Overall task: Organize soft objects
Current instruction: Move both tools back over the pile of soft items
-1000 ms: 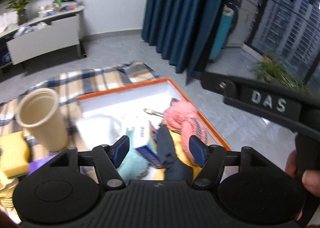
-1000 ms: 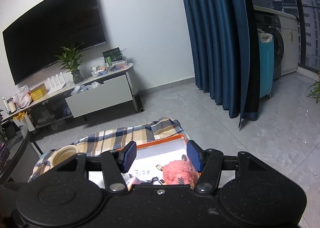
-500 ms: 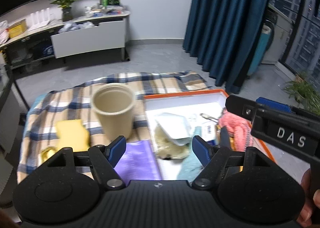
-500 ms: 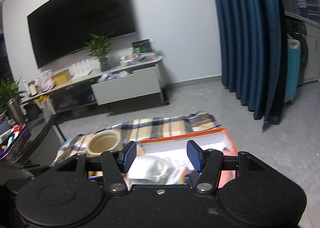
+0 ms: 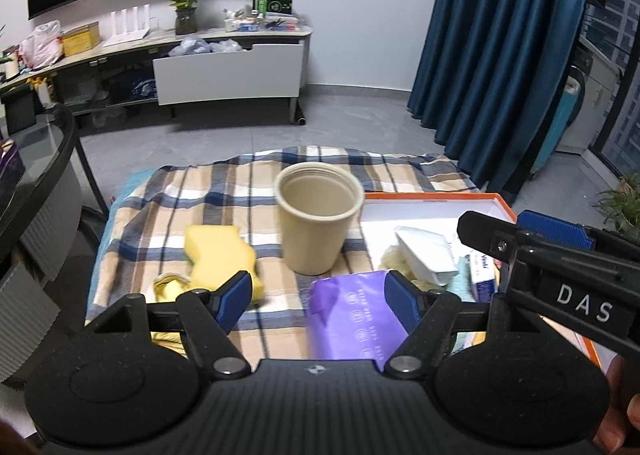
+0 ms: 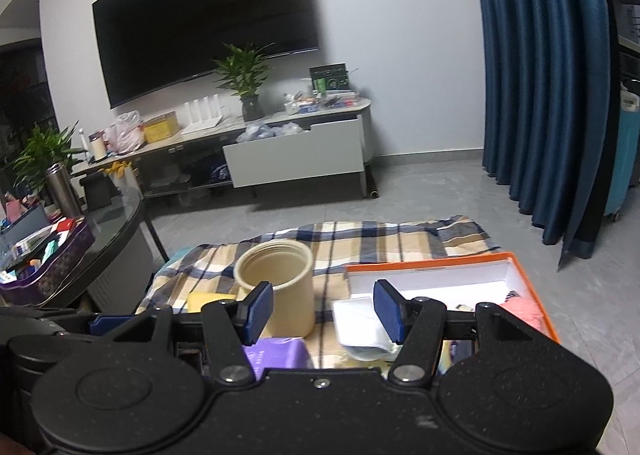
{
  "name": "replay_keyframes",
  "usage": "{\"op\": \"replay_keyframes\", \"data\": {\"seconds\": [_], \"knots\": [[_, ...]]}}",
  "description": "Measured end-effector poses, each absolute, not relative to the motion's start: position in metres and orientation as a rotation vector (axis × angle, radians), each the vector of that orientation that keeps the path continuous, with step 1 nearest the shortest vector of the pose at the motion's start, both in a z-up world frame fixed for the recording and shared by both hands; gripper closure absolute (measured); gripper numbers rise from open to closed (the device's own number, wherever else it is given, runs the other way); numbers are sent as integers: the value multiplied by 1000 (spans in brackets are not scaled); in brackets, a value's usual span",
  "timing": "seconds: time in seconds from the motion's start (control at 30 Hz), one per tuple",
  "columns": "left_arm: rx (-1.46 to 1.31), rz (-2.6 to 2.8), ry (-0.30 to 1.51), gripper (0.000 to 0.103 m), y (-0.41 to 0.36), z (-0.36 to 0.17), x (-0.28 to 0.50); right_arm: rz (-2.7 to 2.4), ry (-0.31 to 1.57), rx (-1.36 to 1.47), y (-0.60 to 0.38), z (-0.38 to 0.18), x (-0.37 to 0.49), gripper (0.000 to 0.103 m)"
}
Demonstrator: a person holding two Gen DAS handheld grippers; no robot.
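Observation:
A beige cup [image 5: 318, 220] stands on a plaid cloth [image 5: 208, 211]. A yellow sponge [image 5: 220, 255] lies left of it and a purple packet [image 5: 352, 315] lies in front. An orange-rimmed white box [image 5: 432, 197] at the right holds a white pouch [image 5: 426, 251] and other soft items; a pink fluffy item [image 6: 524, 309] shows in the right wrist view. My left gripper [image 5: 318, 297] is open and empty above the purple packet. My right gripper [image 6: 323, 311] is open and empty, over the cup [image 6: 276, 287] and the box [image 6: 436, 259]; it shows at the right of the left wrist view [image 5: 560, 255].
A glass round table [image 6: 80, 239] with a purple tin stands at the left. A TV stand [image 5: 224, 67] with an open white drawer is across the grey floor. Blue curtains [image 5: 492, 55] hang at the right.
Both grippers swung left, from over the orange box toward the cup, the sponge and the purple packet. Both stayed open and empty.

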State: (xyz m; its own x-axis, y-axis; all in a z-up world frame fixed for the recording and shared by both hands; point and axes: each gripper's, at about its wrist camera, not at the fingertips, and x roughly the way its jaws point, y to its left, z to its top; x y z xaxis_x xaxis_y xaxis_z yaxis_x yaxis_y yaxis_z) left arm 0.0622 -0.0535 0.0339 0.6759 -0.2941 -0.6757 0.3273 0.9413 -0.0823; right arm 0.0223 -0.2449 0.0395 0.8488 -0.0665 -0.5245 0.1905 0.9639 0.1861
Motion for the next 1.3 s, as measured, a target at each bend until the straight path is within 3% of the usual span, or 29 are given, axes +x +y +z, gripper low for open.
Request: {"op": "replay_keyframes", "data": {"seconds": [0.7, 1.03, 1.3], "knots": [[4, -245, 761, 25, 13, 23, 69, -11, 594, 164, -185, 34, 51, 35], [40, -185, 869, 24, 49, -35, 92, 22, 638, 154, -173, 23, 58, 35], [128, -227, 849, 24, 37, -61, 117, 30, 674, 149, -163, 16, 69, 34]]}}
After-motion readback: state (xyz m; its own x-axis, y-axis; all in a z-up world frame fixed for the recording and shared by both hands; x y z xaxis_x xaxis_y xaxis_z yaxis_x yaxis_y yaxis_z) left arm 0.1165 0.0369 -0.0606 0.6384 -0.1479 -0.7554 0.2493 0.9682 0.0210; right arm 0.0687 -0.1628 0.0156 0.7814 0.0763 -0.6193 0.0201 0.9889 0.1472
